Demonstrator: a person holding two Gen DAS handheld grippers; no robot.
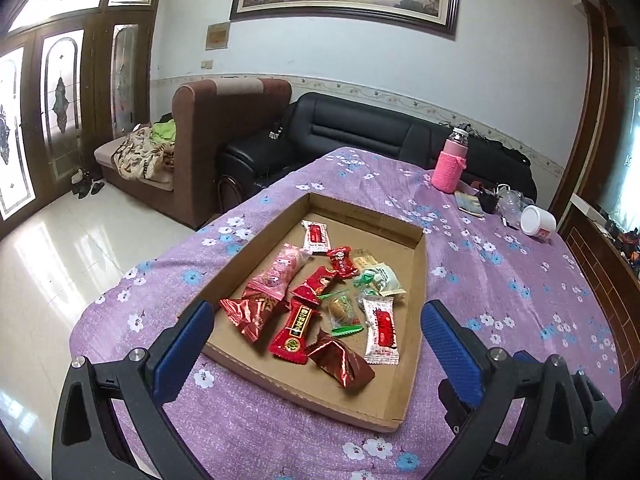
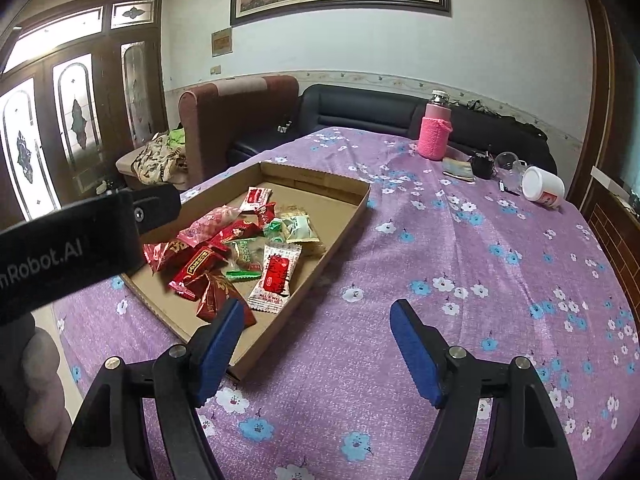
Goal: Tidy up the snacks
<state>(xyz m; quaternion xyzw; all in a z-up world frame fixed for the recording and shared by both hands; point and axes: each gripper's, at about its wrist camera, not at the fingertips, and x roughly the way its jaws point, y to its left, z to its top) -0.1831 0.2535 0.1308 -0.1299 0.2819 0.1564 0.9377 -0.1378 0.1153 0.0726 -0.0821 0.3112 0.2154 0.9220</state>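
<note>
Both claws are released: left claw (image 1: 318,334), right claw (image 2: 316,350). Crinkled red, white and green snacks (image 1: 316,300) lie heaped in the cardboard tray (image 1: 416,320) ahead of the left claw.

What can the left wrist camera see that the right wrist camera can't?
Only the left wrist view shows shoes on the floor by the door. Only the right wrist view shows the left gripper's black body, seen from the side. Both show the cardboard tray full of snacks, the purple cloth, the pink bottle and the tipped white jar. Both grippers, left and right, are open and empty.
</note>
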